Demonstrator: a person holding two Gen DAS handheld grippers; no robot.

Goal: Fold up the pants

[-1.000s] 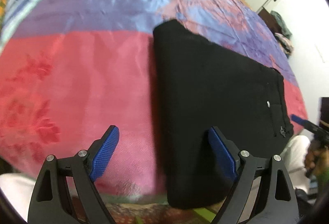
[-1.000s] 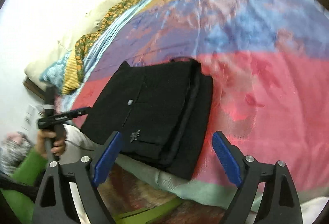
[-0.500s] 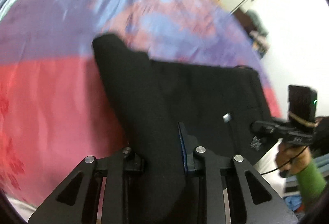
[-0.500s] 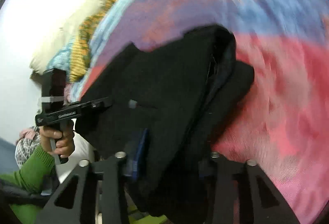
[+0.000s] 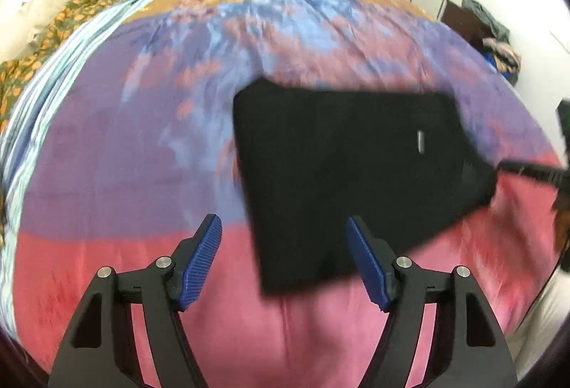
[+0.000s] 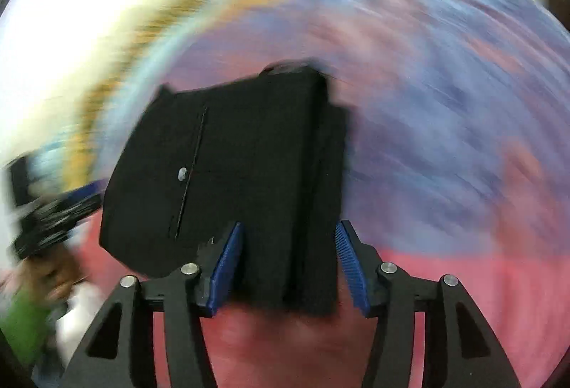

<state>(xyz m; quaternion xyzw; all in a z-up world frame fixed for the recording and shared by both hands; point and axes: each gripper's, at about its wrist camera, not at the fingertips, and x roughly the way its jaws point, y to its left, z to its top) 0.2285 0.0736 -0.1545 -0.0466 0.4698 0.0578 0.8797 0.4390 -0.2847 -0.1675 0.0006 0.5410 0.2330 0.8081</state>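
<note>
- Folded black pants [image 6: 242,174] lie on the bedspread [image 6: 445,138]
- Right gripper [image 6: 286,267] jaws opening, the pants' near edge between them
- View blurred

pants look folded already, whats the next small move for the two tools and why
Probably draw both tools back and clear. The black pants lie as a compact folded stack on the bedspread; the left tool and right tool are opening, pads off the cloth.

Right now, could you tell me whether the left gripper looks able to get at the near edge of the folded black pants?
Probably yes. The left gripper is opening with nothing between its fingers, and the near edge of the folded black pants lies just ahead on the bedspread; nothing lies in between.
</note>
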